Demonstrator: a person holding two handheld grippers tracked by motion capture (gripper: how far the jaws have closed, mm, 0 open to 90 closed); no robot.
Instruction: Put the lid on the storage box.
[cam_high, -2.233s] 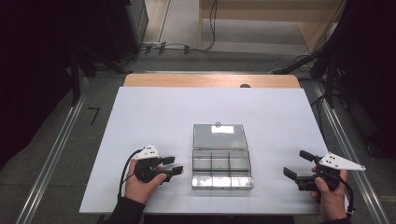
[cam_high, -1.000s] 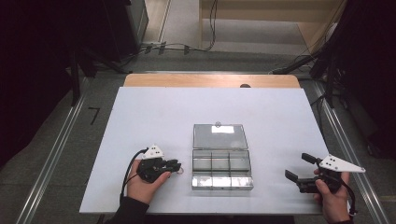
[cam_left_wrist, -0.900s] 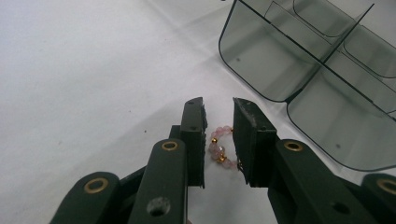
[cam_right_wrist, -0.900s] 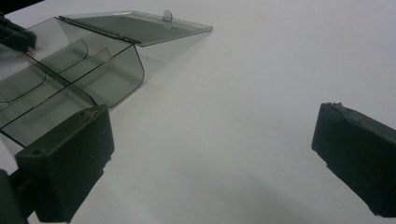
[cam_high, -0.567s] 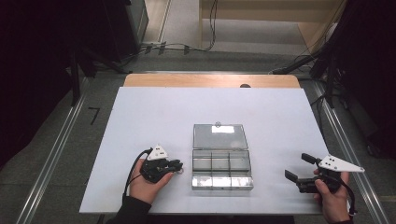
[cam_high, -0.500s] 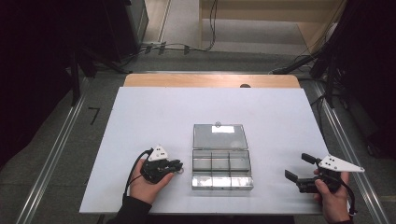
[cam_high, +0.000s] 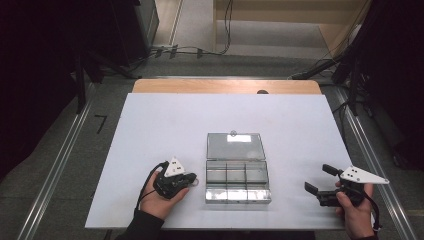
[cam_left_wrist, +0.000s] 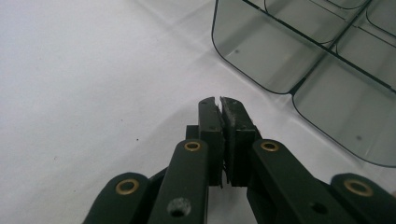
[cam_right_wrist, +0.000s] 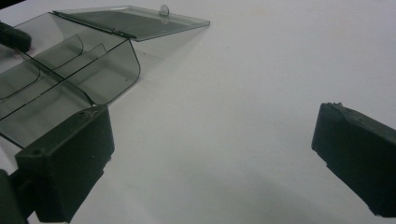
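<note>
Jaws pressed together on nothing, having just been closing, the left gripper (cam_left_wrist: 220, 103) is hovering just beside the open clear compartment box (cam_high: 235, 172) mid-table; the right gripper (cam_high: 317, 181) is waiting well apart, jaws wide.

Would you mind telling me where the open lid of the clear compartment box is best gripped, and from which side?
Probably at the lid's free far edge, near its small tab, coming from the table's far side. It lies flat behind the clear box, hinged along the near edge, so only that thin far rim can lift. The open right gripper seems better placed.
</note>
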